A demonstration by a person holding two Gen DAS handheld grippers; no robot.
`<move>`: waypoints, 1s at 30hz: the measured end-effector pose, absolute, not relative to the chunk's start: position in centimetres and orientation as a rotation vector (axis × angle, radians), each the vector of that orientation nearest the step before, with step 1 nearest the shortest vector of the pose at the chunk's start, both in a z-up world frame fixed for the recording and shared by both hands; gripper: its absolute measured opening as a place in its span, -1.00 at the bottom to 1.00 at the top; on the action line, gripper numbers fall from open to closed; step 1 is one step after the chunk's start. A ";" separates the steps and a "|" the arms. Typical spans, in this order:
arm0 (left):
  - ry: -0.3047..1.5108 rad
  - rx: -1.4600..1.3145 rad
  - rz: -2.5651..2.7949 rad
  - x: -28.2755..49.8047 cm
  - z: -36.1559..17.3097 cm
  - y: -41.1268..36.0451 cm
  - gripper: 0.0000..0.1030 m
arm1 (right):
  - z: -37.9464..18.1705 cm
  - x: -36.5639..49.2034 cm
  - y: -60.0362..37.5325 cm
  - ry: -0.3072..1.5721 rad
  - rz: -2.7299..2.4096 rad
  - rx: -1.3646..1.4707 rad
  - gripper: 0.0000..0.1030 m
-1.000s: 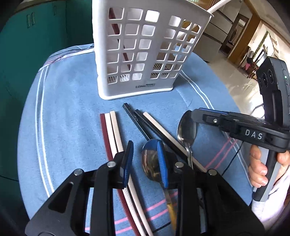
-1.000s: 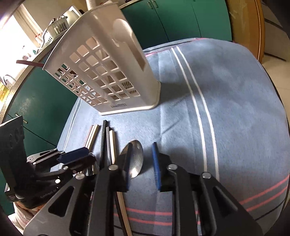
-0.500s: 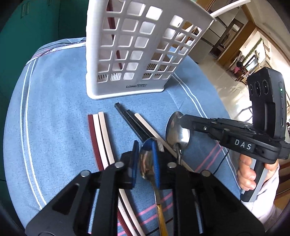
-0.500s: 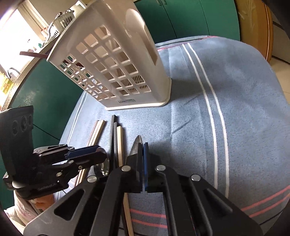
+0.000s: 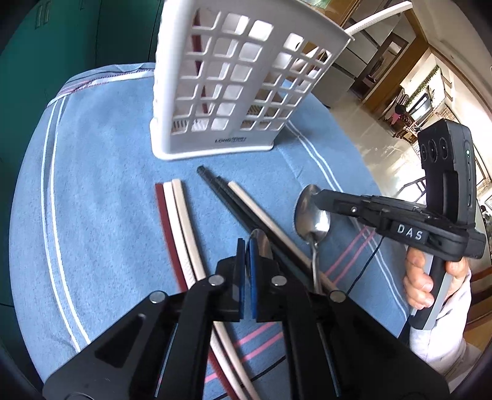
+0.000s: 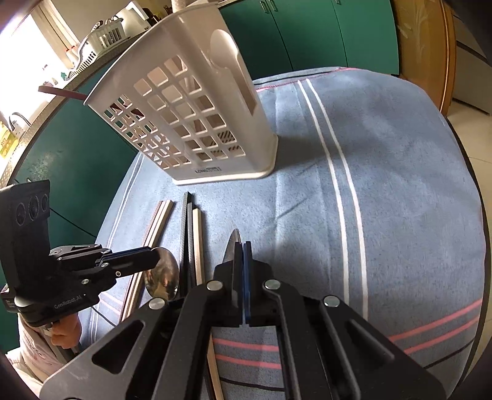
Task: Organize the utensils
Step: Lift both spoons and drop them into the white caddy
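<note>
Both grippers have closed since the earlier frame: left gripper (image 5: 246, 246) fingers grip one spoon (image 5: 261, 243), right gripper (image 6: 243, 249) fingers grip the other spoon (image 5: 312, 212), both near the white basket (image 5: 227, 92); lifting can follow.

This is a home kitchen. Green cupboards (image 6: 307, 27) stand behind a table with a blue striped cloth (image 6: 384, 172), and a counter with a dish rack (image 6: 104, 34) runs under a bright window. A tiled floor (image 5: 369, 135) leads to another room.
</note>
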State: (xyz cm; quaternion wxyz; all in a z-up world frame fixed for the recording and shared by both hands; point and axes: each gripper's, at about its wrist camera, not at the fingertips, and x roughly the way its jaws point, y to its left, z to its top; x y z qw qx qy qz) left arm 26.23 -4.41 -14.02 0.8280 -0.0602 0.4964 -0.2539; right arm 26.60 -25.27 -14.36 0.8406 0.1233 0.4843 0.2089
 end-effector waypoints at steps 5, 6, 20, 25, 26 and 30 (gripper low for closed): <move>1.016 -0.155 -0.504 25.6 -12.7 -3.5 -0.98 | -14.1 25.8 -25.7 1.019 0.419 0.262 -0.97; 0.994 -0.150 -0.501 25.3 -12.0 -3.3 -0.98 | -13.4 25.5 -25.8 1.001 0.411 0.251 -0.97; 0.360 -0.033 -0.196 21.0 6.8 0.0 -0.98 | 2.0 21.8 -23.9 0.531 0.201 -0.028 -0.97; 0.185 0.001 -0.072 23.0 12.8 -0.1 -0.98 | 7.3 24.5 -22.2 0.385 0.111 -0.089 -0.97; 0.172 0.008 -0.053 23.8 13.6 -0.4 -0.98 | 8.2 25.5 -21.9 0.349 0.067 -0.100 -0.97; 0.156 0.052 0.040 27.8 13.8 -1.7 -0.98 | 9.5 28.7 -20.5 0.247 -0.020 -0.131 -0.97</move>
